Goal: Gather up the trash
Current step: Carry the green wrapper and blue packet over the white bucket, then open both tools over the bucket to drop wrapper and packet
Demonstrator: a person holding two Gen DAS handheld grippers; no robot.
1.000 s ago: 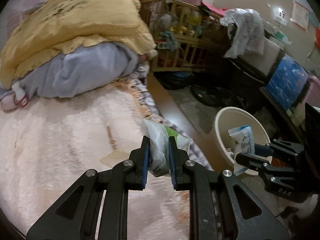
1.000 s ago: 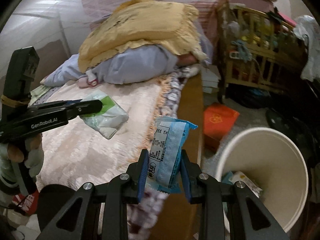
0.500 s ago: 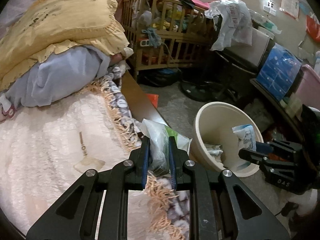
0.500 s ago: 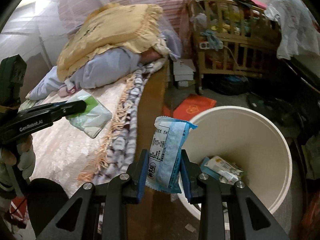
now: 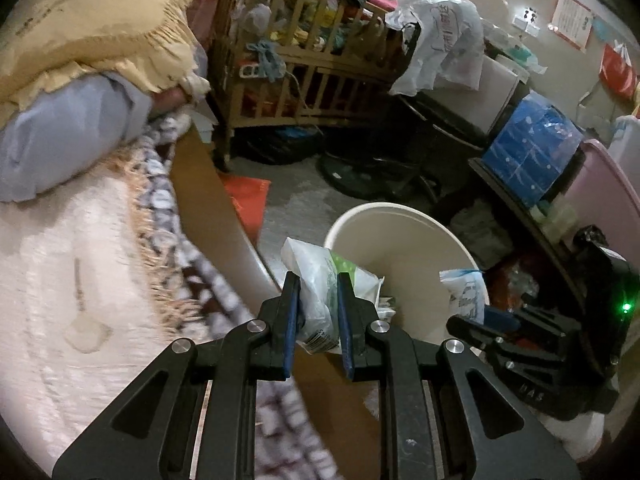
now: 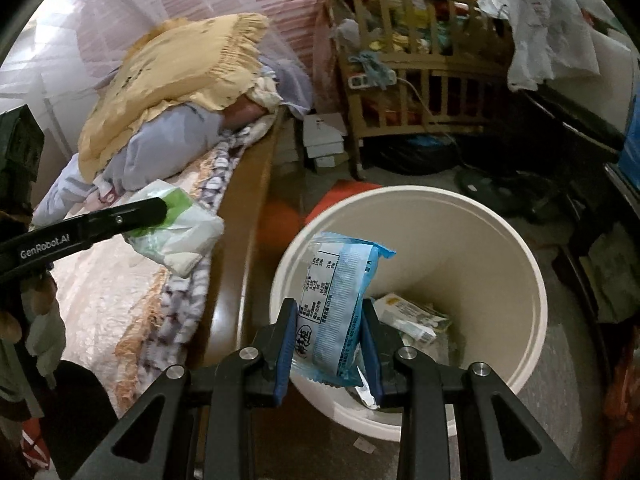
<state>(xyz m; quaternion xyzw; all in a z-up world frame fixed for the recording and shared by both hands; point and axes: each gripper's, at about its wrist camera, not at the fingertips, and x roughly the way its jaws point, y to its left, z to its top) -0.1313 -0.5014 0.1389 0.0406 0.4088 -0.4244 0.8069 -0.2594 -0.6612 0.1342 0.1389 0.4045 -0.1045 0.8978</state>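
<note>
Two clamped wrappers: green-white pack in "GenRobot.AI" left gripper, blue packet in right gripper

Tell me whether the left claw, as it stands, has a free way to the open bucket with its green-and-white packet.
Probably yes. The left claw, shut on the green-and-white packet, sits beside the bucket rim, past the bed edge. Only the right claw and its blue wrapper share the opening.

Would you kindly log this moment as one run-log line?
left tongs: shut on green-white packet | right tongs: shut on blue wrapper, over cream bin | bin: holds trash
</note>
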